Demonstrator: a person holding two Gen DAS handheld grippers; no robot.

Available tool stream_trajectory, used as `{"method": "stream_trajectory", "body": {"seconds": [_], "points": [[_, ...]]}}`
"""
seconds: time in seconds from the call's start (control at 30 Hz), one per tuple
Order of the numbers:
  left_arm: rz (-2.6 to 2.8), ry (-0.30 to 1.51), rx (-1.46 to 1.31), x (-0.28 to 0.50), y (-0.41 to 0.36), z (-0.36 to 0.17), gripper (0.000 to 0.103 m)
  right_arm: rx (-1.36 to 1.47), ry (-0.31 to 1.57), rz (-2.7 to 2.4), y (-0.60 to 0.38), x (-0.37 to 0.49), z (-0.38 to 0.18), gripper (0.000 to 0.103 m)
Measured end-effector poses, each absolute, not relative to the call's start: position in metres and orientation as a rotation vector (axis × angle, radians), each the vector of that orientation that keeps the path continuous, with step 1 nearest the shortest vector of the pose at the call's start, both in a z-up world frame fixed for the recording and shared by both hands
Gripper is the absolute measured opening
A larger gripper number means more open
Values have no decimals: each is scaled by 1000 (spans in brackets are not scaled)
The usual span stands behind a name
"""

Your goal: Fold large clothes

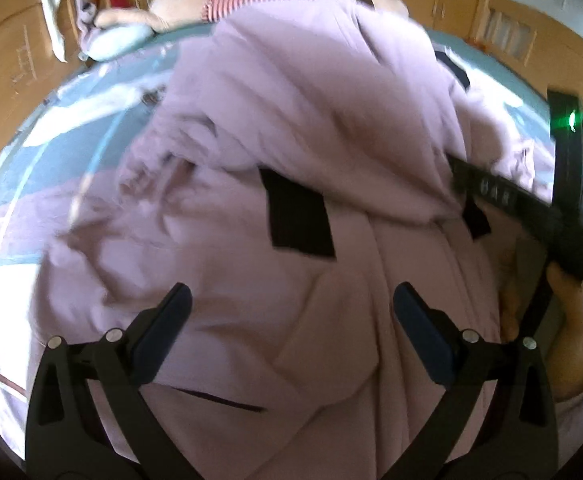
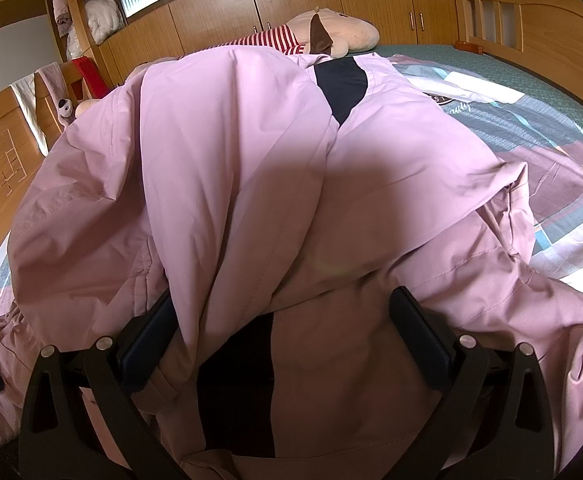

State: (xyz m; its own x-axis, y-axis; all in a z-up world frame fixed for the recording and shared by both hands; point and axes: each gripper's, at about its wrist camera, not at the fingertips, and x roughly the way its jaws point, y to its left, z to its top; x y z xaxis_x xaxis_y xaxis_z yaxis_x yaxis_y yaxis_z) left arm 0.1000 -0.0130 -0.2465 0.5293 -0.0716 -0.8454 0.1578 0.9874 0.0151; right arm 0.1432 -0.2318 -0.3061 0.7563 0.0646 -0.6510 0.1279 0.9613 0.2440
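Observation:
A large pink jacket with black patches lies rumpled across the bed. In the left wrist view my left gripper hovers over its near part, fingers wide apart and holding nothing. The right gripper's black body, with a green light, shows at the right edge, a hand holding it. In the right wrist view the jacket is heaped high. My right gripper is open, and a fold of the pink cloth hangs down between its fingers, covering the left fingertip.
The bed has a patterned sheet over a green mattress. A plush toy in a red-striped top lies at the far edge. Wooden cabinets line the wall, a headboard stands right, and a chair with red cloth stands left.

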Motion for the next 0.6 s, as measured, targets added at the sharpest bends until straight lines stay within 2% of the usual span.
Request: {"method": "stream_trajectory", "body": {"seconds": [0.1,0.6], "points": [[-121,1040,141,103,-20,-264,101,286,713,-32,-233,144,-306,102],[-104,968,117,97,-20,-264,101,291,745,-24,-237,149,-305,102]]}}
